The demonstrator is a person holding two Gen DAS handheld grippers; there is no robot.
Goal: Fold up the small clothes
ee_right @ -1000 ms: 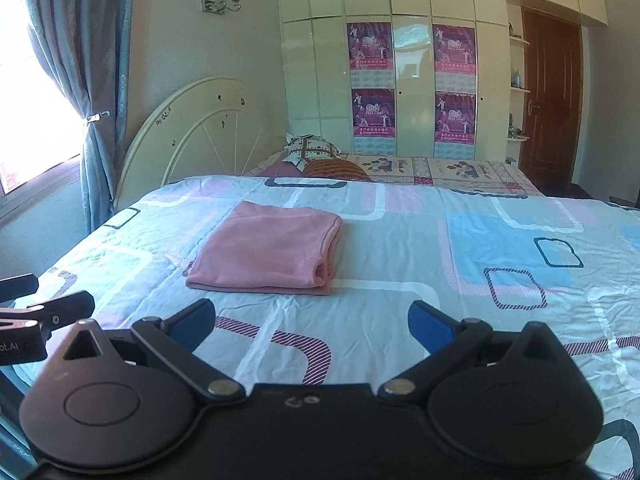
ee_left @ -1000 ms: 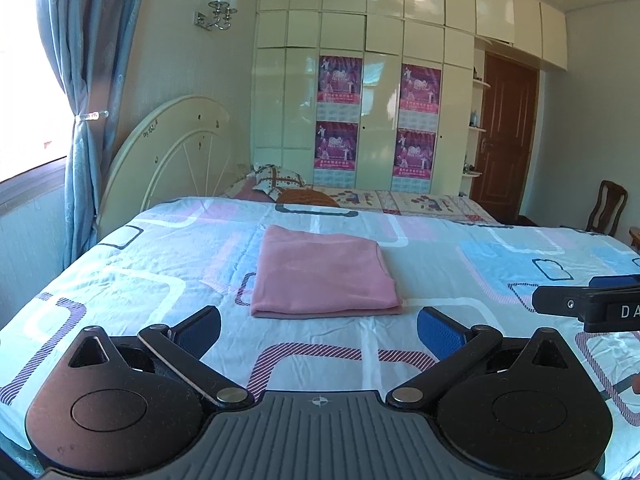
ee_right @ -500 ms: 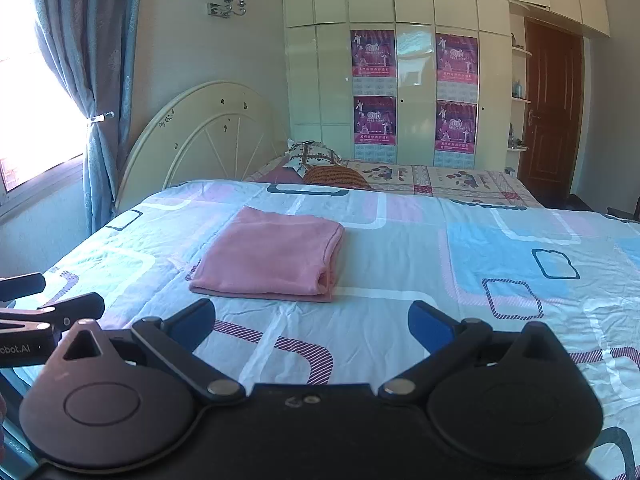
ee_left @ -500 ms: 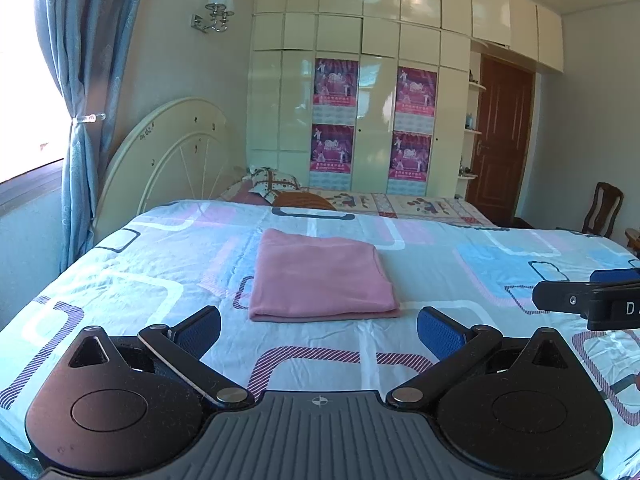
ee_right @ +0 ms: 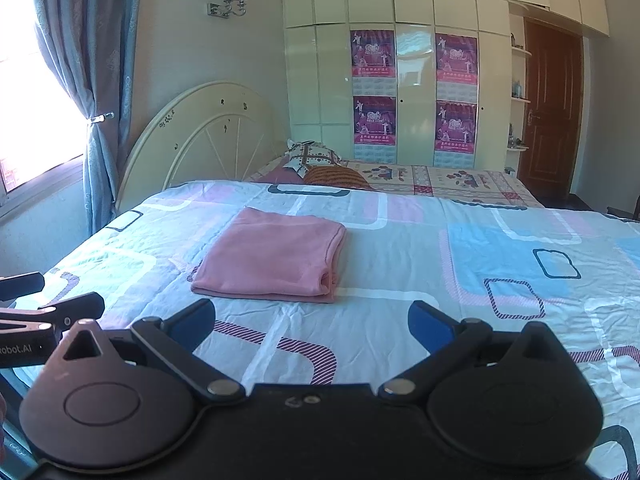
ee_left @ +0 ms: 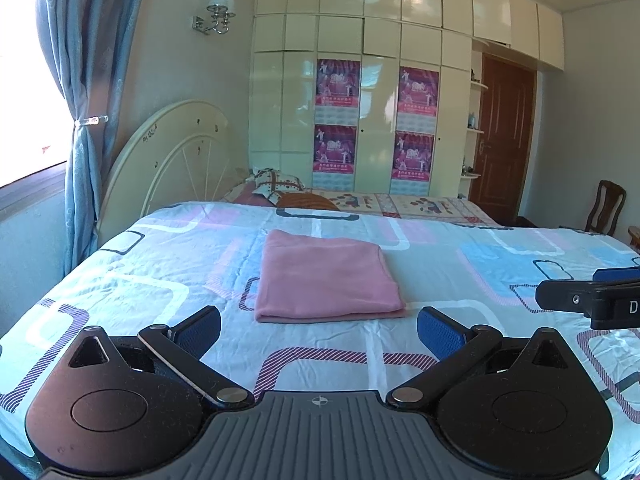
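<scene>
A pink garment (ee_left: 326, 276) lies folded into a flat rectangle on the patterned bedsheet (ee_left: 140, 276), its layered fold edges facing right in the right wrist view (ee_right: 276, 258). My left gripper (ee_left: 318, 330) hovers open just short of the garment's near edge, nothing between its blue pads. My right gripper (ee_right: 312, 322) is open too, held back and to the right of the garment. Each gripper's tip shows at the edge of the other's view: the right one (ee_left: 588, 298), the left one (ee_right: 44, 308).
A cream headboard (ee_left: 168, 164) and pillows (ee_left: 280, 184) stand at the bed's far left end. A second bed with a floral cover (ee_left: 420, 204) lies behind, then wardrobes (ee_left: 376, 120), a brown door (ee_left: 504, 140) and a wooden chair (ee_left: 604, 206). Curtained window (ee_left: 84, 92) on the left.
Both grippers have risen and drawn back a little from the folded garment, which sits lower in both views. The garment has not moved and both stay open.
</scene>
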